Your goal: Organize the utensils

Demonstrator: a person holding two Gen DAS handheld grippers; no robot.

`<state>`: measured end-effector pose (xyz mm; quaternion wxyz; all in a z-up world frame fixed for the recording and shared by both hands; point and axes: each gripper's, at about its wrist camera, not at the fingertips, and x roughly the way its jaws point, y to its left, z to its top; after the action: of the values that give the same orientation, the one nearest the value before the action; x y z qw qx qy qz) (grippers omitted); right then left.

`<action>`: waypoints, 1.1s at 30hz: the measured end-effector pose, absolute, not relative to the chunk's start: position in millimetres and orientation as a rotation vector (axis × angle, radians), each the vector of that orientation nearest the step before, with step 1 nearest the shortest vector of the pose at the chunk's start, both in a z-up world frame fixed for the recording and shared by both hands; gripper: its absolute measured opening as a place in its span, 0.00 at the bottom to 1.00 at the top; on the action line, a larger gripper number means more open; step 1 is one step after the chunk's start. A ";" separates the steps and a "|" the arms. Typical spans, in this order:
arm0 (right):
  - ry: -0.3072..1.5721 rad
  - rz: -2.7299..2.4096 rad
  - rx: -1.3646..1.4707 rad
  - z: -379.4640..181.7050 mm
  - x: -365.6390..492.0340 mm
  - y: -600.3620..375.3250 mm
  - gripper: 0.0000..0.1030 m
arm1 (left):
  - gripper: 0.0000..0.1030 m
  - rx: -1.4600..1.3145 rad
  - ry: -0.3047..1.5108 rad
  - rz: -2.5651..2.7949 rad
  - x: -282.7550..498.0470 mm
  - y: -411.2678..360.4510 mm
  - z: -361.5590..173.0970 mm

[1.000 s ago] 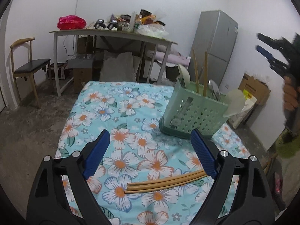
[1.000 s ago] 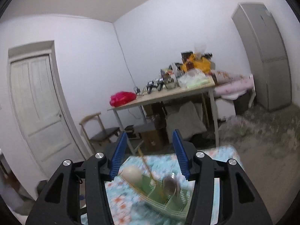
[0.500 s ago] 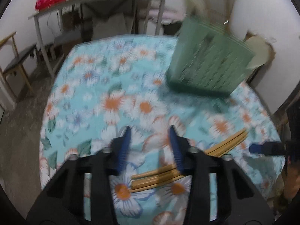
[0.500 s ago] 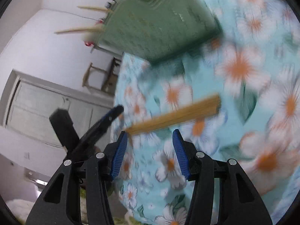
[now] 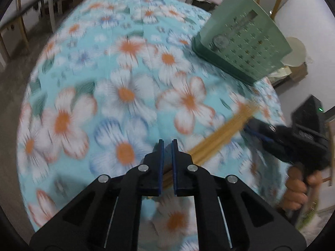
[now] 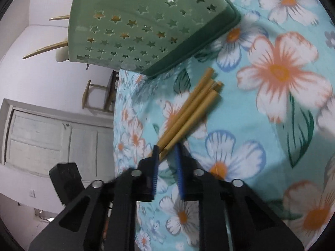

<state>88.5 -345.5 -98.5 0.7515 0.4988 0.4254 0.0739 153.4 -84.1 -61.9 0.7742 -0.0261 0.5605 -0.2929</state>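
Observation:
A bundle of wooden chopsticks (image 5: 222, 133) (image 6: 188, 113) lies on the floral tablecloth. My left gripper (image 5: 166, 144) has its jaws nearly closed with a narrow gap, over the near end of the bundle. My right gripper (image 6: 166, 150) has its jaws close together around the other end of the bundle; it also shows in the left wrist view (image 5: 257, 131). A green perforated utensil basket (image 5: 240, 39) (image 6: 134, 31) stands on the cloth beyond the chopsticks and holds more chopsticks and spoons.
The table with the floral cloth (image 5: 104, 83) drops off at its edges to the floor. A wooden chair (image 6: 98, 96) and a white door (image 6: 52, 138) stand beyond the table. A hand (image 5: 297, 190) holds the right gripper.
Both grippers came down to the chopstick bundle from opposite ends. Their jaws went from wide open to nearly closed. The bundle has turned on the cloth.

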 end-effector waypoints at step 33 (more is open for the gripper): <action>0.960 0.136 0.928 -81.5 65.5 -384.8 0.03 | 0.04 -0.084 1.190 -0.742 130.2 -88.3 -39.7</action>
<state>65.5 -384.8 -81.5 0.7832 0.4300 0.4446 0.0631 130.2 -88.3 -39.7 0.7632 -0.0385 0.5472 -0.3414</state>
